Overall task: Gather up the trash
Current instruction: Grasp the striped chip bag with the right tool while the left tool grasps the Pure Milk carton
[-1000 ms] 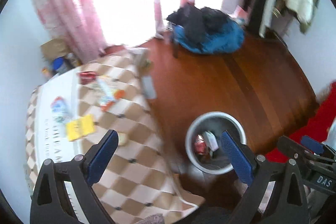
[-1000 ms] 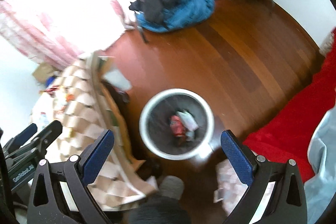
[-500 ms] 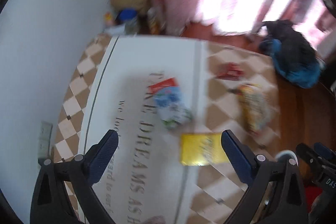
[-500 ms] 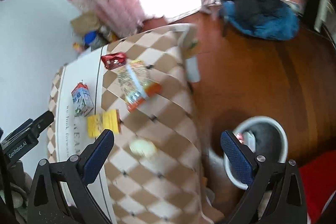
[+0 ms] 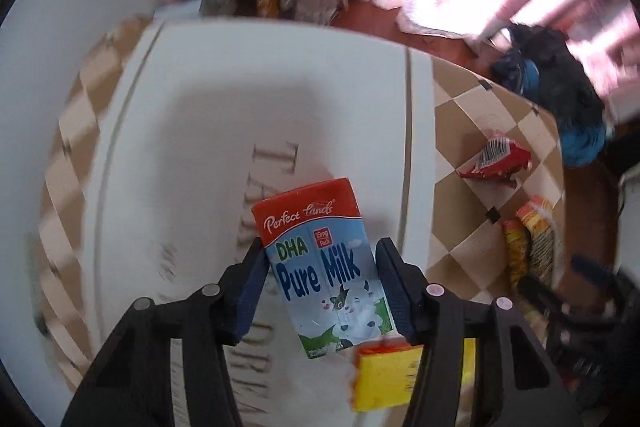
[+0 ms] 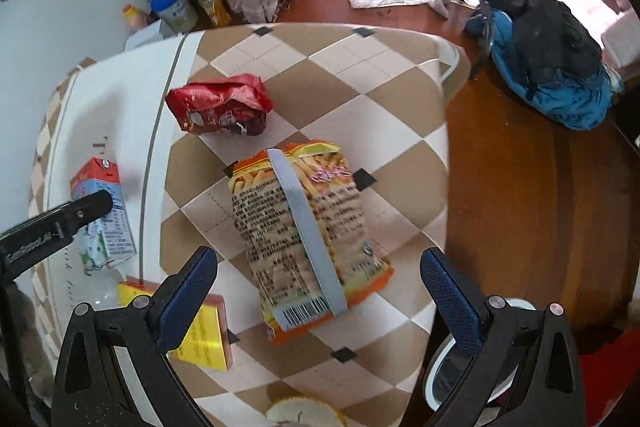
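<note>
Jaws astride one milk carton (image 5: 326,267)

One milk carton (image 5: 328,267), two snack bags (image 6: 302,231), one yellow box (image 6: 204,335).

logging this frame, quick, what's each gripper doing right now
Left gripper: shut on the milk carton.
Right gripper: open, holding nothing, above the snack bag.
</note>
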The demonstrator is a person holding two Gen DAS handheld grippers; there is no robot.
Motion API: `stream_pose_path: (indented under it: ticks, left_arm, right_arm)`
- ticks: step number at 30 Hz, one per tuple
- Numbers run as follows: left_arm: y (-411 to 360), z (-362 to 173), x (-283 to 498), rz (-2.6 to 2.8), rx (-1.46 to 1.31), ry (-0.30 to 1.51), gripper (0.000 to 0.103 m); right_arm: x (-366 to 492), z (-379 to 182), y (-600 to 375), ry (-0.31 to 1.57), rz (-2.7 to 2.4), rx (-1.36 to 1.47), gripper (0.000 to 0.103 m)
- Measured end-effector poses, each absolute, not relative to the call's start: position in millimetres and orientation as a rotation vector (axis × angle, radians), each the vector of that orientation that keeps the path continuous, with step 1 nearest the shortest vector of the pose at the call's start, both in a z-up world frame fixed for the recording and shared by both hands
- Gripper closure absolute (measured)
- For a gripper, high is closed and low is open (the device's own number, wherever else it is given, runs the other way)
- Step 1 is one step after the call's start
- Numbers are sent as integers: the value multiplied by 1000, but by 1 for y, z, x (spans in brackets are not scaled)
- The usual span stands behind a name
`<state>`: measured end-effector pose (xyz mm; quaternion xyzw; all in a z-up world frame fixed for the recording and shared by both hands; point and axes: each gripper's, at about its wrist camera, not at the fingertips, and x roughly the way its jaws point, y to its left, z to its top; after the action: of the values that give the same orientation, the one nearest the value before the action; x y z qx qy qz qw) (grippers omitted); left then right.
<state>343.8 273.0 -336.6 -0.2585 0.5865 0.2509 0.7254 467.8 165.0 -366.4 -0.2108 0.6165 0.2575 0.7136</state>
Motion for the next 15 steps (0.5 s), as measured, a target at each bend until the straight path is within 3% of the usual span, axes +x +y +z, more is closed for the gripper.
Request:
stream_pose_path:
  ticks: [7,11,15]
  left_arm:
    - [284,-359,353,518,-520,1406,50]
    - [273,-360,351,544,-477,1367,52]
    - [264,-357,348,553,-443,1348,53]
  right_arm:
    - [476,-390,182,1386,546,-522,1]
    - [479,-396,183,1395,538,-517,2]
    - [478,-397,183,1386,538,-526,22]
